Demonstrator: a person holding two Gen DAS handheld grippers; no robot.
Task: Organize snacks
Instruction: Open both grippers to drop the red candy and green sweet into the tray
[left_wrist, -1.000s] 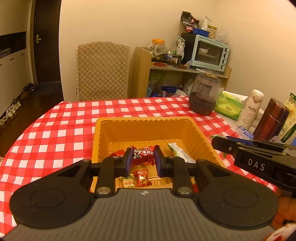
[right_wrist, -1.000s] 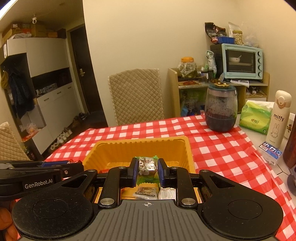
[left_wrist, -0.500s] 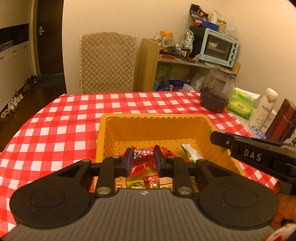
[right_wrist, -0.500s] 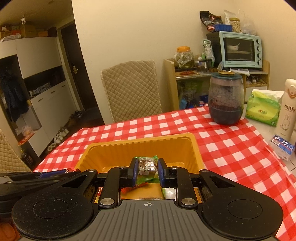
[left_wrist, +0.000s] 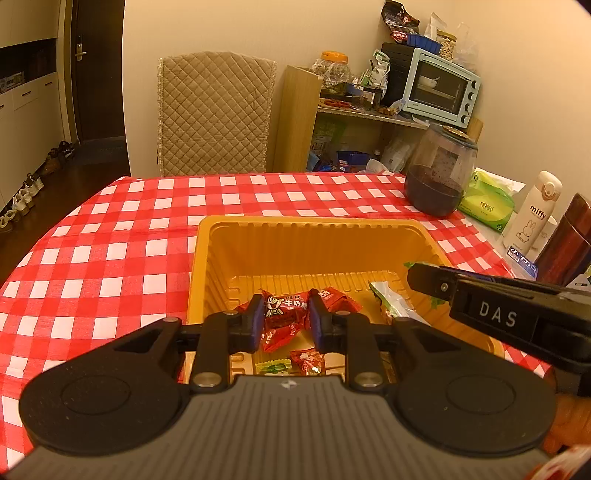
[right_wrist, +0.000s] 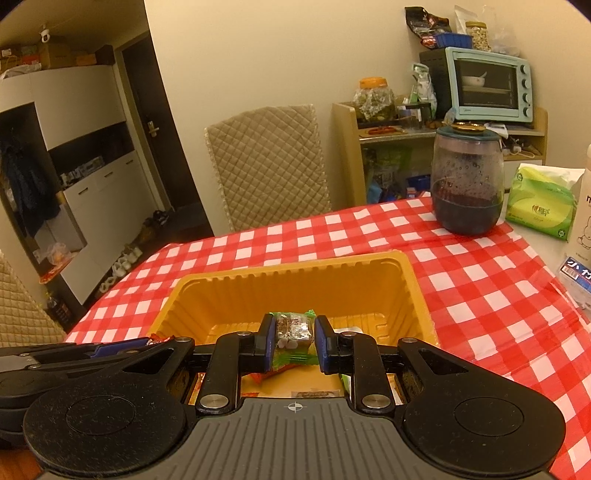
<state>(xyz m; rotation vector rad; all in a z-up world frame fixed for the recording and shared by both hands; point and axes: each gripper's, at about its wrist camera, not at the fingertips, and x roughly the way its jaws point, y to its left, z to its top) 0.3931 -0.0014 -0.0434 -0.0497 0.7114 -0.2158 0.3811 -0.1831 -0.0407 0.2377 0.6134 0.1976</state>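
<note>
Indoors, a table with a red-white checked tablecloth (left_wrist: 110, 236) carries a yellow plastic tray (left_wrist: 314, 240). Left gripper (left_wrist: 284, 314) pinches a red candy packet (left_wrist: 282, 310) over the tray; right gripper (right_wrist: 291, 332) clamps a green-edged snack pack (right_wrist: 291, 328) likewise. Quilted chair (right_wrist: 269, 166), toaster oven (right_wrist: 487, 85), dark jar (right_wrist: 467, 177) behind.

Both hand-held grippers have lifted their snacks higher above the yellow tray (left_wrist: 314, 236).
</note>
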